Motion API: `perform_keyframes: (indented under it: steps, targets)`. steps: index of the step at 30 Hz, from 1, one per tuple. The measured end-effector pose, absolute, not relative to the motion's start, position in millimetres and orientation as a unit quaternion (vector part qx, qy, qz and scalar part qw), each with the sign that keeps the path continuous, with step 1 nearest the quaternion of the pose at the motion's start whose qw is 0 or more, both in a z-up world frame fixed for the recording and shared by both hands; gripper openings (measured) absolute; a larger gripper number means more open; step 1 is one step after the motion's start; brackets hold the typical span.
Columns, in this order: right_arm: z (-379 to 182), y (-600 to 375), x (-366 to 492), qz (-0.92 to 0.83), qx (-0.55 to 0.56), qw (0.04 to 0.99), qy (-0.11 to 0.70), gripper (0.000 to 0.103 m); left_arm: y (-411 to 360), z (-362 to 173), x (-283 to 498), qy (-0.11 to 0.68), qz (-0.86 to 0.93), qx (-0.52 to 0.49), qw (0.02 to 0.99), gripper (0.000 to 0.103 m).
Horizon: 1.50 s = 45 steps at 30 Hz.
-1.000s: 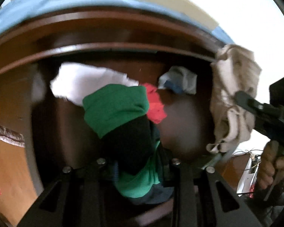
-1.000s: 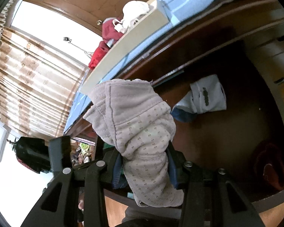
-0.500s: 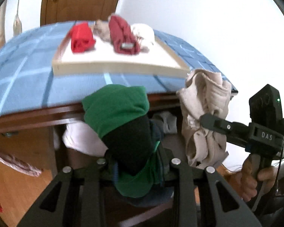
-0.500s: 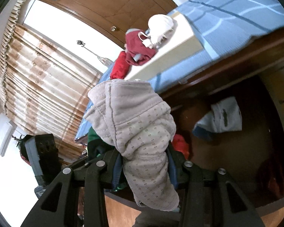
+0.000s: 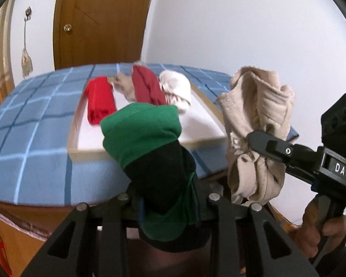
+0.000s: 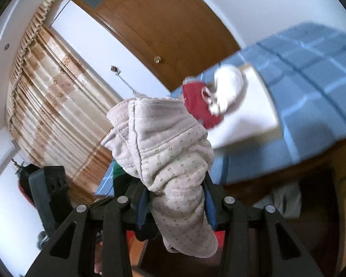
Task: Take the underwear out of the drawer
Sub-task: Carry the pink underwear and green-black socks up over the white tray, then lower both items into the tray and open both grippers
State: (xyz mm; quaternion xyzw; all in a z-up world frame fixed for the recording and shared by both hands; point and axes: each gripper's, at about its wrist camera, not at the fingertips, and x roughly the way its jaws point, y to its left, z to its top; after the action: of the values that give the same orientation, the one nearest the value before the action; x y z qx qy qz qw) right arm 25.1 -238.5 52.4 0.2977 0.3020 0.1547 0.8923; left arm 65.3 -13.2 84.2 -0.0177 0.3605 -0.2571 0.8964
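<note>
Right now both tongs are loaded. Left gripper: jaws pinched narrow on a green-and-black pair, rolled up, bulk sticking up past the tips, tail hanging below. Right gripper: jaws a bit wider, clamped on a beige dotted pair; blue pads press both sides of the bundle. Left view shows the same beige pair dangling from the right gripper, a hand on its handle.

Both pairs are up in the air, clear of the drawer, roughly level with the blue checked cloth on the cabinet top. On that cloth sits a shallow tray. In it: a red pair, a dark red pair, a white pair, plus a beige scrap between the reds, too blurred to name.

Drawer is open below the cloth edge, dark inside. One pale item lies in it, blurred; rest of the inside is hidden by the grippers.

Progress, as a judgement: well along. Several pairs are out and in the tray, two more are lifted free but not set down. Left to do: likely drop these two on the tray, then fetch the pale item, if it counts as underwear. Can't tell if more remain.
</note>
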Motion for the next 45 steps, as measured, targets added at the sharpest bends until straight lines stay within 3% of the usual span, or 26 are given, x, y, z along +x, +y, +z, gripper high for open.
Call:
perform_keyframes:
  steps: [19, 45]
  targets:
    - [72.3, -239.5, 70.8, 0.12, 0.286, 0.913, 0.266, 0.043, -24.7, 92.0, 111.7, 0.332, -0.247, -0.016, 0.91, 0.029]
    - [47.5, -261.4, 163.6, -0.015, 0.204, 0.948, 0.242, 0.043, -51.1, 65.7, 204.7, 0.317, -0.205, -0.018, 0.926, 0.029]
